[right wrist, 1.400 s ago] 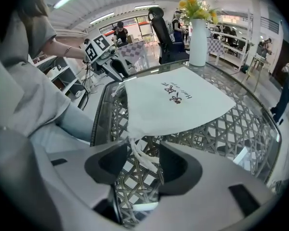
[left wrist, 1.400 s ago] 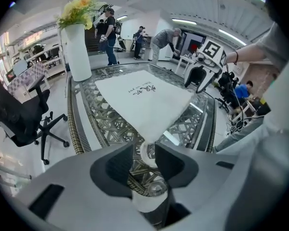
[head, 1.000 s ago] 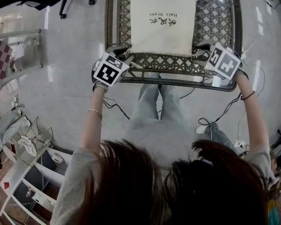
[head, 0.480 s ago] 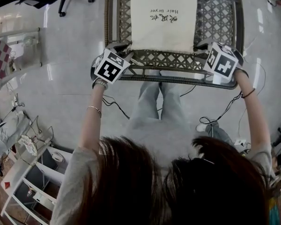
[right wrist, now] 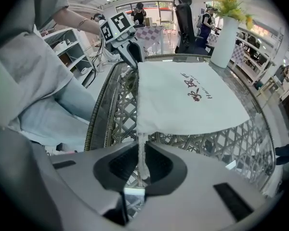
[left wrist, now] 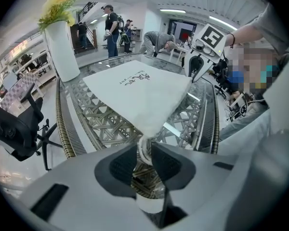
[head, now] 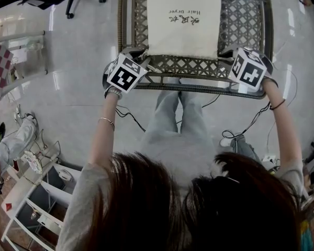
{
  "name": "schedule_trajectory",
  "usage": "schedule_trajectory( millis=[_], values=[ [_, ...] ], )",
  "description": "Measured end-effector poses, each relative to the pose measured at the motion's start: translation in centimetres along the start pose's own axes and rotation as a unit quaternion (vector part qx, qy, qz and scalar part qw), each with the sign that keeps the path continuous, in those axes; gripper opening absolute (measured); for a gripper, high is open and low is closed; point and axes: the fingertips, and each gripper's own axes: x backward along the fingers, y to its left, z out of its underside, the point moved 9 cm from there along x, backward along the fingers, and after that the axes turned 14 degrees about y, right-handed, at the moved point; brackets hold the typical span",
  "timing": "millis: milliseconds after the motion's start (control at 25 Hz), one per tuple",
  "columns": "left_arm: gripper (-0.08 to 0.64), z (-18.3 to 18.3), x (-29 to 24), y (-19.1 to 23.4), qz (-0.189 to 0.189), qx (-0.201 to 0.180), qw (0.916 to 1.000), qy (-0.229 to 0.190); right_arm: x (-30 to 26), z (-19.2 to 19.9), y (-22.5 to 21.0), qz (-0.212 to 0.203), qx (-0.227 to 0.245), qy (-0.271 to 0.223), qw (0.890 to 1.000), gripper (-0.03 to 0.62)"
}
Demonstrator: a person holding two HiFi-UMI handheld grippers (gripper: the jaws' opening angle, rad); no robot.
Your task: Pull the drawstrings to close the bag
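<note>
Closing from wide a second ago: left hand-held gripper (left wrist: 144, 154) on left drawstring (left wrist: 143, 146), right hand-held gripper (right wrist: 140, 163) seemingly nipping right drawstring (right wrist: 141, 153), either side of one bag (head: 183, 20).

The cream cloth bag (head: 183, 20) is lying flat on the lattice table (head: 240, 30), with dark printed lettering showing on its upper face and its mouth edge, spread to full width, facing the person. Its near left corner is bunching into a point where the left drawstring (left wrist: 145, 147), a pale looped cord, is leaving it and passing between the closing fingers of the left gripper (left wrist: 144, 163), which seem to be touching it. At the near right corner the right drawstring (right wrist: 141, 150), a thin white cord, is running straight between the closing fingers of the right gripper (right wrist: 141, 170).
</note>
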Motion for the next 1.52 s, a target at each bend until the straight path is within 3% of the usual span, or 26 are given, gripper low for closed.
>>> schedule_trajectory(
  millis=[680, 1160, 1520],
  values=[
    [0.051, -0.24, 0.05, -0.03, 0.000, -0.007, 1.0000, 0.004, 0.00, 0.12, 0.21, 0.003, -0.006, 0.008, 1.000, 0.037],
    [0.028, -0.40, 0.00, 0.28, 0.025, 0.026, 0.9993, 0.008, -0.18, 0.27, 0.06, 0.004, -0.031, 0.008, 0.999, 0.031],
    [0.026, -0.60, 0.36, 0.10, -0.004, 0.027, 0.9995, 0.015, 0.38, 0.13, 0.14, 0.034, -0.056, 0.004, 0.998, 0.028]
  ],
)
